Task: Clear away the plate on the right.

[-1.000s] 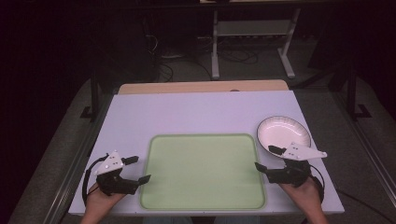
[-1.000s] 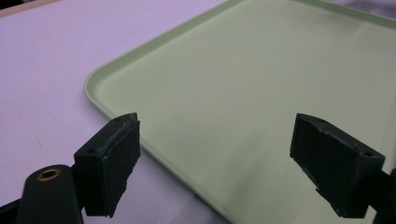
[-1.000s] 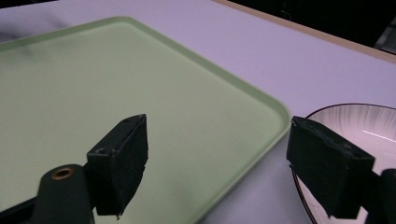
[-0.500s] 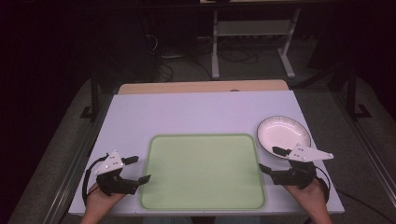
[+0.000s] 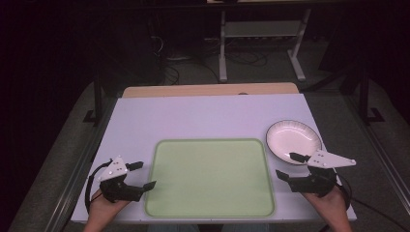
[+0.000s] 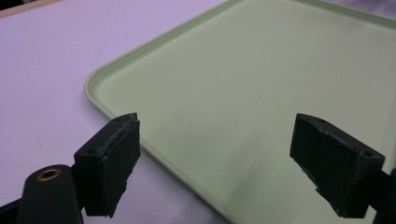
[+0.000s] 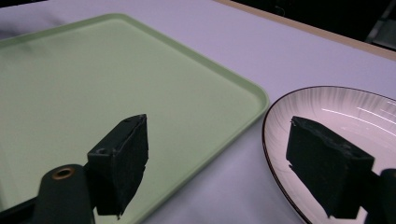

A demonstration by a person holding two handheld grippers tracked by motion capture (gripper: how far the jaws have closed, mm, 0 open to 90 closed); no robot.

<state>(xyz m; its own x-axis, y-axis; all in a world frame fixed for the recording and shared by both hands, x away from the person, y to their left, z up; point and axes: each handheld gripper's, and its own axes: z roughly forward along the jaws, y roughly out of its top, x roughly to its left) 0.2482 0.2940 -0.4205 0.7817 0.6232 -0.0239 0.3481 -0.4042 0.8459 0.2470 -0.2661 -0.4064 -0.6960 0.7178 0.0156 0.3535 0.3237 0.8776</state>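
A white plate [image 5: 293,141] is seen on the table beside an empty green tray [image 5: 211,178]; nothing has been grasped, with the left gripper [image 5: 140,175] and right gripper [image 5: 290,166] held agape.

1. I see a tray [image 5: 210,179] of pale green, plain and unpatterned, with a slightly darker green rim, at the near middle of the table.
2. The plate [image 5: 290,137] at the right is white, with a thin dark line round its edge and fine grey streaks radiating across its rim.
3. The table [image 5: 193,116] top reads as pale lilac-white to me; a light wood-coloured strip runs along its far edge.
4. My left gripper [image 5: 139,175] has black jaws and body, topped by a light grey plate.
5. My right gripper [image 5: 288,166] is the same: black jaws, light grey plate.
6. In each gripper view a small brass-coloured ring sits in the black arm at lower left.
7. The floor [image 5: 270,72] beyond is dull grey.
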